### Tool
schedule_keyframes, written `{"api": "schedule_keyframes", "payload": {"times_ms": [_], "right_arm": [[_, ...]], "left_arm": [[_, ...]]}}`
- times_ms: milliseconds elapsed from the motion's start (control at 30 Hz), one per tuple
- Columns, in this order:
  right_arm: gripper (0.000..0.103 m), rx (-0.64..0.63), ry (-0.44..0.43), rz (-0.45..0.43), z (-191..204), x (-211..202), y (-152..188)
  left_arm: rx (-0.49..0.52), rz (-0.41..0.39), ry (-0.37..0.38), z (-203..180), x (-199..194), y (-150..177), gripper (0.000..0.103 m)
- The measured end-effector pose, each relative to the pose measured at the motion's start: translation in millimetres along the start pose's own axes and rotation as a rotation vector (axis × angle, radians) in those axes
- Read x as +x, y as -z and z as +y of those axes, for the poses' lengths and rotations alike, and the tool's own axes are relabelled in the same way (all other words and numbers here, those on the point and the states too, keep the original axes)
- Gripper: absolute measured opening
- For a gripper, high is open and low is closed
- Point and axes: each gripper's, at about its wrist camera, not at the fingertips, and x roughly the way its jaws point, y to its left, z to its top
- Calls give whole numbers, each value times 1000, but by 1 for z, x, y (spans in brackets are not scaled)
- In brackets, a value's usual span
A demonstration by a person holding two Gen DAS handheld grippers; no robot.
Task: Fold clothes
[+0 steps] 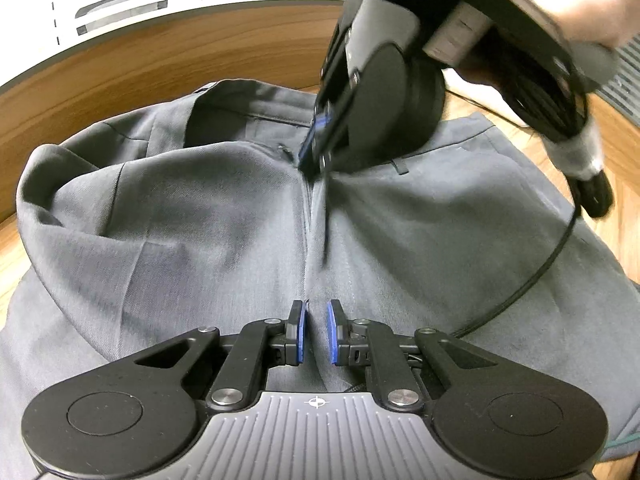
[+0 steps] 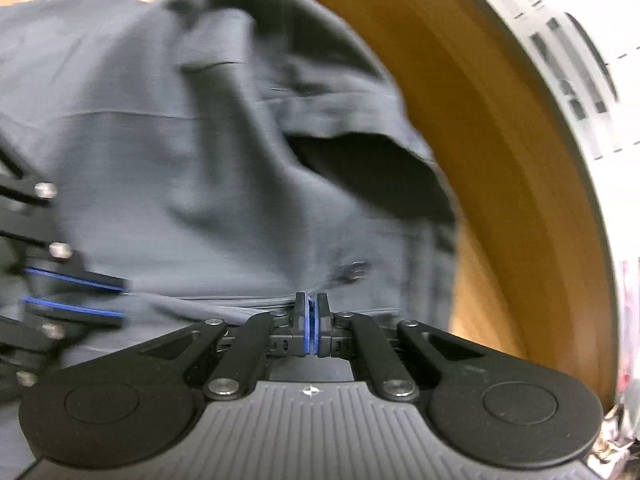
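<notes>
Grey trousers (image 1: pixel 200 208) lie spread on a wooden table (image 1: pixel 80 80), waistband toward the far edge. My left gripper (image 1: pixel 316 332) hovers low over the fly seam with its blue pads slightly apart, nothing between them. My right gripper (image 1: pixel 314 160) comes down from the upper right and pinches the cloth at the top of the fly. In the right wrist view my right gripper (image 2: pixel 311 330) has its pads pressed together on the trousers (image 2: pixel 160 160) at the waistband edge. The left gripper (image 2: pixel 76 294) shows at the left there, jaws apart.
The round table's edge (image 2: pixel 520 160) curves close behind the waistband. A black cable (image 1: pixel 540 276) trails over the right trouser leg. A white cabinet (image 1: pixel 120 0) stands beyond the table.
</notes>
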Motion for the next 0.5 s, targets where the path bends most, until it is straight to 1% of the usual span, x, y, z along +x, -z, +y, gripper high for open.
{"api": "schedule_keyframes", "payload": {"times_ms": [67,133,267,333,400,433,467,500], "right_arm": [[1,10,-10,0,-4,2,-3],[1,-10,1,1,0,3,-6],[2,35,-10,-2,1,1,-10],[1,59,-28,-8,-3,-3,-10],[2,111,-54,-17,-10,-9,-10],[3,140,-69,-25,-13,-13,-10],[14,169,-81,-34,-17,-18,-10],[20,202,-90,-42,-20,-23,-9]], "left_arm": [[0,3,-1,0,1,-2,14],[-2,5,-1,-1,2,-3,14],[19,13,-1,-2,3,-7,14],[33,12,2,-3,4,-9,14],[51,18,7,-2,3,-10,17],[58,25,6,-2,2,-12,25],[69,22,-3,-1,-1,-14,31],[79,18,-14,0,-4,-15,33]]}}
